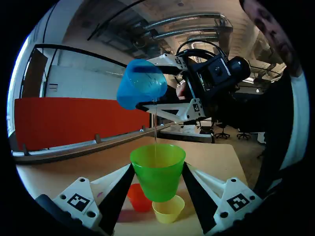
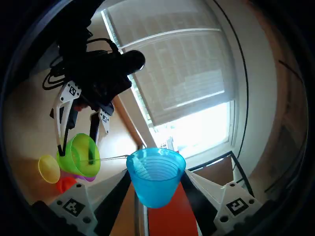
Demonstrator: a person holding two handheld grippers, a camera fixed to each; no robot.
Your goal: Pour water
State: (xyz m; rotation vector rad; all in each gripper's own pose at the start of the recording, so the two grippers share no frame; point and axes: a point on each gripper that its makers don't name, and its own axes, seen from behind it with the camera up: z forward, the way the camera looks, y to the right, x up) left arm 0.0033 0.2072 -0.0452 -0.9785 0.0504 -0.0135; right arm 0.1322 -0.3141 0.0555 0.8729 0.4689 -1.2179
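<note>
Blue cup [image 1: 141,83], clamped in the right gripper [image 2: 156,179], is hanging tilted directly above the green cup [image 1: 158,179], which the left gripper [image 1: 158,167] is gripping upright above the table [image 1: 212,157]. A thin water stream [image 1: 156,126] is falling straight down from the blue rim into it.

Left gripper [image 1: 158,167]: both fingers press the sides of the green cup [image 1: 157,181], upright between them. Above the claw, the right gripper [image 1: 145,83] clamps the blue cup [image 1: 139,84], tipped mouth-down. A thin water stream [image 1: 156,128] runs from its rim into the green cup. Beneath the held cup, between the fingers: orange cup [image 1: 138,197], yellow cup [image 1: 168,209], on the table [image 1: 78,167].
</note>
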